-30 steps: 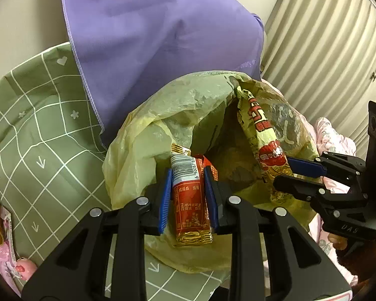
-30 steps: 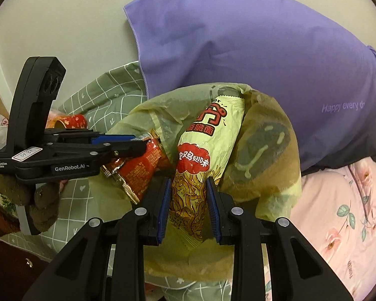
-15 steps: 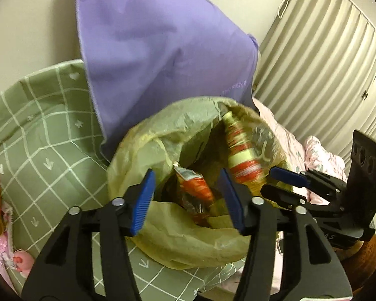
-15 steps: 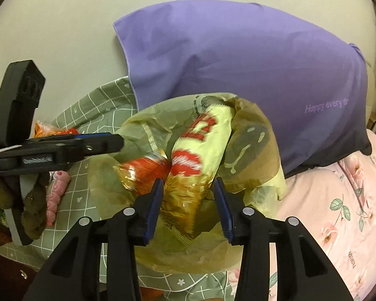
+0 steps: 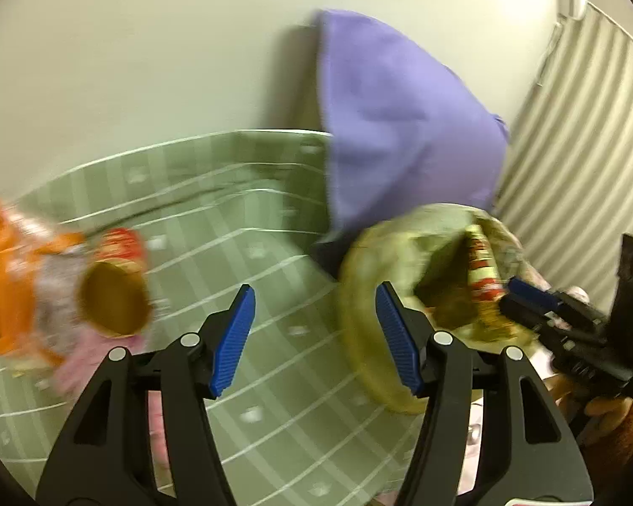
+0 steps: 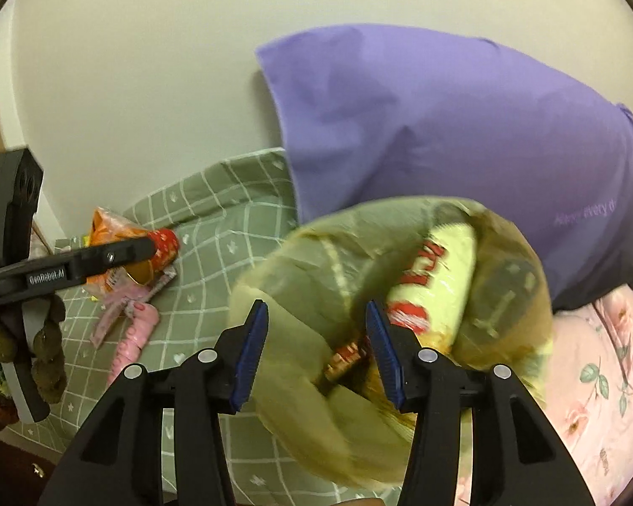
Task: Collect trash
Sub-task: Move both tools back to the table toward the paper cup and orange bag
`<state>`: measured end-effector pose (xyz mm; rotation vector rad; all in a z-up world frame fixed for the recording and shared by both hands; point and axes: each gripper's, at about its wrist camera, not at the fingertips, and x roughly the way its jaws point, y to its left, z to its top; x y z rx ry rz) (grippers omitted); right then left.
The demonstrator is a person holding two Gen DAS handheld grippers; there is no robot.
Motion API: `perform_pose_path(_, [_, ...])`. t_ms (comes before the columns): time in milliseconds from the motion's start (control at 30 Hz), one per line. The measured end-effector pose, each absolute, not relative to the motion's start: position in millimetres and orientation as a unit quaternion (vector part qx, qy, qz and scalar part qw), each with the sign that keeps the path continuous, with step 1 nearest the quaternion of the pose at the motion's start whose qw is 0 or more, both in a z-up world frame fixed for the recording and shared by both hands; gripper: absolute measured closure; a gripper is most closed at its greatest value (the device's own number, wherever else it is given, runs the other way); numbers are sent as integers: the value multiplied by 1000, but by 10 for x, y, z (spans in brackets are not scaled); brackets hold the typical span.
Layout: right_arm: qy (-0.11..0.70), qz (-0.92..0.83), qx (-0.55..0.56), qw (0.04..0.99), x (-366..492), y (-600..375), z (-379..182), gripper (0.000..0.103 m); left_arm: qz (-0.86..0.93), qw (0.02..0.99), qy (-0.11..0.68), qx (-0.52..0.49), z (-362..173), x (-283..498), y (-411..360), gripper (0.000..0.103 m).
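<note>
Both wrappers gripped a second earlier now lie inside the yellow-green trash bag point(image 6: 358, 337), and both pairs of tongs have just been opening and have backed off from the bag mouth. Left tongs point(image 5: 316, 337) stand open with nothing between the pads; only the green checked bed cover point(image 5: 253, 219) shows through the gap. Right tongs point(image 6: 316, 350) are likewise open, with the bag's rim behind the gap and no pad pressing on it.

Remaining trash sits to the left of the left tongs and slightly beyond them: a red tube with a gold open end point(image 5: 114, 291), its mouth facing the camera, its long axis running away toward the wall, resting against an orange snack bag point(image 5: 12, 286). A pink wrapper point(image 6: 135, 329) lies just in front of that pile.

The left hand is clearly nearer. Open bed cover separates tongs from pile; the bag lies right of them, the purple pillow point(image 5: 401, 126) behind it. The bed edge is hidden.
</note>
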<state>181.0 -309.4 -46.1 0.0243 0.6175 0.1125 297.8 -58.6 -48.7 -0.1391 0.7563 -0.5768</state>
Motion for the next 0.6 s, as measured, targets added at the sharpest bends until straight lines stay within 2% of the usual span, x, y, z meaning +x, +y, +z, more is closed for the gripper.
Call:
perform_pose_path(200, [274, 104, 9, 956, 1940, -2712, -392, 45, -191, 914, 351, -76, -570, 2943, 197, 47])
perform_pose_path(467, [291, 171, -38, 940, 2087, -2013, -469, 44, -80, 941, 322, -61, -764, 3082, 1318, 47])
perform_pose_path(600, [302, 183, -55, 934, 2149, -1776, -515, 44, -63, 939, 333, -60, -898, 3376, 1797, 47])
